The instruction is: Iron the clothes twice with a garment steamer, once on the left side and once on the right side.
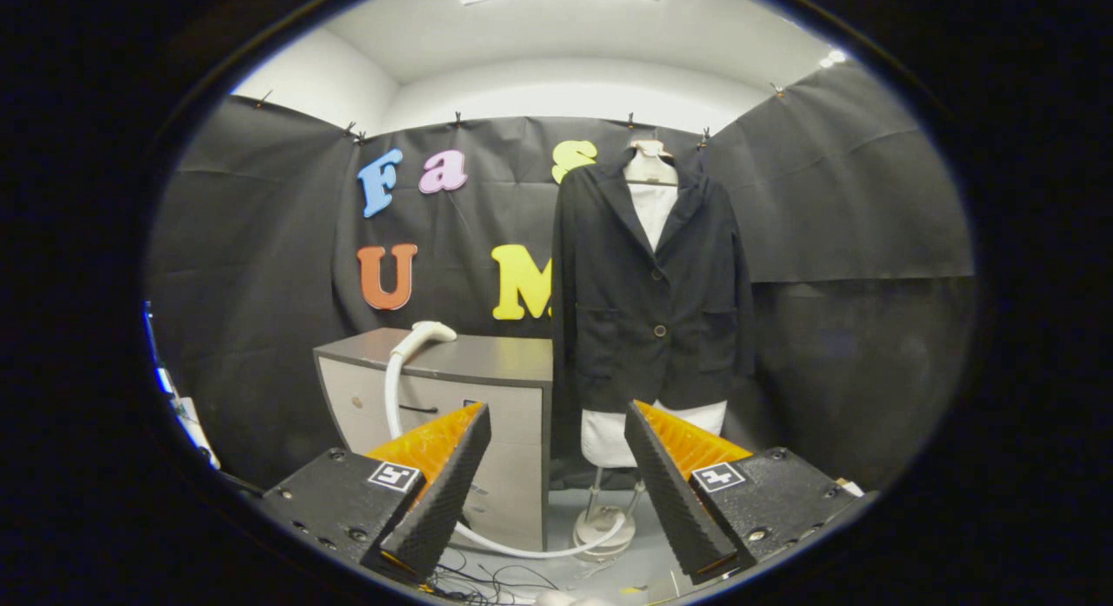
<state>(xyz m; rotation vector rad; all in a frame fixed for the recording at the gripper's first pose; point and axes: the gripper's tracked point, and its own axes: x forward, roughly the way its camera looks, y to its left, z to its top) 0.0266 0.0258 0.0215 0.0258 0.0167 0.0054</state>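
Steamer head (424, 335): lies on the top of the grey cabinet, at its near left part, far beyond the left finger of the tongs; nothing touches it.
Long axis of the head: it runs roughly left to right along the cabinet top, tip toward the right, hose end at the left where it bends over the front edge.
Hose (396, 389): white, drops from the head down the cabinet front, passes behind the left finger and curves along the floor toward the foot of the stand.
Jacket (652, 293): dark, buttoned, hung on a white dress form to the right of the cabinet and just beside it, far from the tongs; its left and right fronts both face this way.
Dress form stand (603, 523): round foot on the floor, between the two fingers and beyond them.
Cabinet (487, 362): a low drawer unit serving as the counter, against the dark cloth wall.
Tongs (556, 484): spread wide, nothing between the fingers, no contact with anything.
Relation that matters: the head lies ahead and to the left of the tongs, higher than the fingertips, while the jacket lies ahead and slightly right.
Step in hand, as I judge it: the steamer is not yet picked up, so neither pass is begun.
Next move, likely: swing left and up, and meet the handle across its length.
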